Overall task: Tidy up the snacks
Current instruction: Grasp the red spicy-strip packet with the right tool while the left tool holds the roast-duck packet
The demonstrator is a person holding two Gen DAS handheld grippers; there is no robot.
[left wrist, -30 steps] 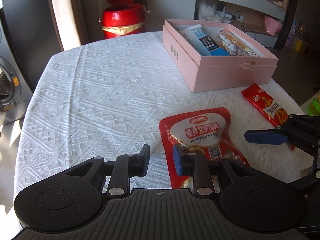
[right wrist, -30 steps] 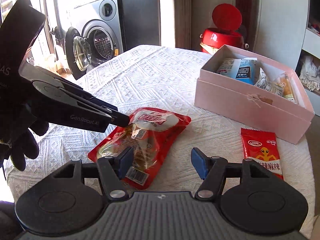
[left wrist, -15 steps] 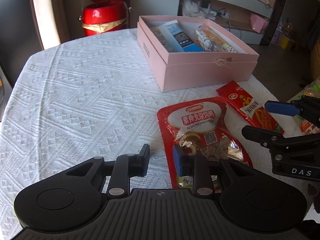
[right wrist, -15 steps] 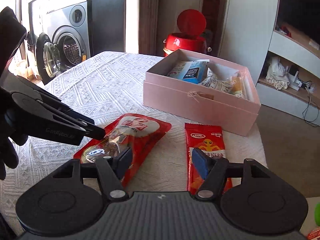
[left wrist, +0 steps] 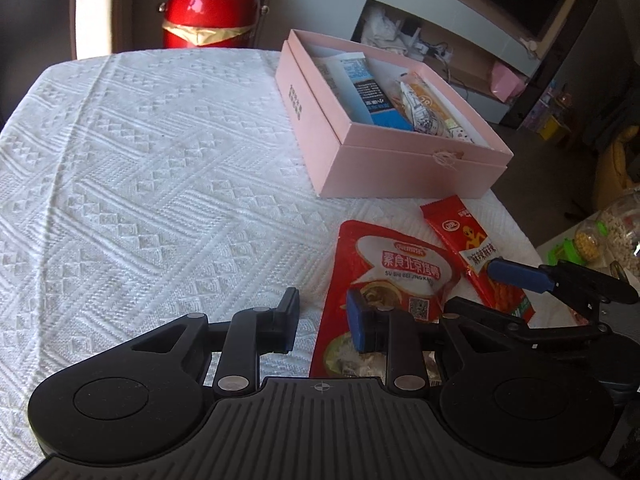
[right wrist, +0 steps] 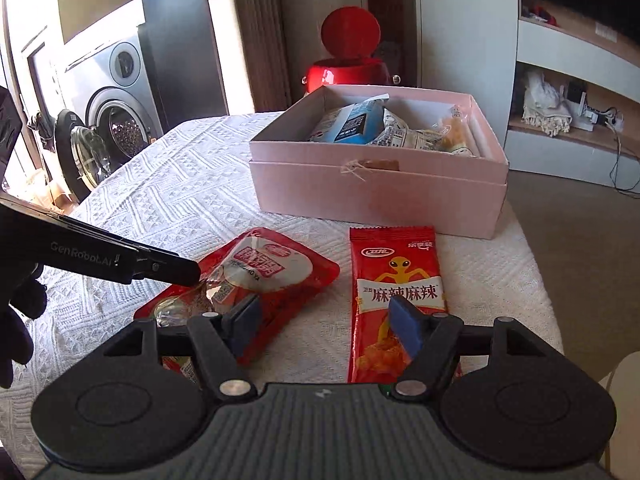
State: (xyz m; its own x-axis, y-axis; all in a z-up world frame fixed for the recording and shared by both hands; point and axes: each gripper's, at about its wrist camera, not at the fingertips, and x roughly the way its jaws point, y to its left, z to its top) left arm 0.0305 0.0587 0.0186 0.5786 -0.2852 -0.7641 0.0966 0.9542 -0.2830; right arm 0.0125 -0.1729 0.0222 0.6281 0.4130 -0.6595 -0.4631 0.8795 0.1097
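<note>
My left claw [left wrist: 323, 318] has its pads drawn together, with only a narrow slit between them and nothing clamped in it. It points down at the near end of a red pouch with a white label [left wrist: 384, 276]. The pouch lies flat on the counter [left wrist: 160, 160], which has a white textured cloth over it. The right-hand pad hangs over the pouch's edge; whether it touches, I cannot tell. In the right wrist view my dark-gloved left hand [right wrist: 20, 320] shows at the frame's edge.

My right claw [right wrist: 326, 322] has its jaws moving apart and grips nothing. Bare cloth and the inner edges of two packets lie beneath the gap. The left pad is over the pouch. The right pad is over a long red strip packet with an orange alien figure [right wrist: 394, 280], which lies just beside the pouch.

Beyond both packets stands an open pink box [right wrist: 376, 196]. It holds a blue-and-white carton [left wrist: 368, 96] and some pale wrapped snacks. Behind the counter are a red bin with its lid up [right wrist: 348, 68] and a washing machine with its door open [right wrist: 116, 116].
</note>
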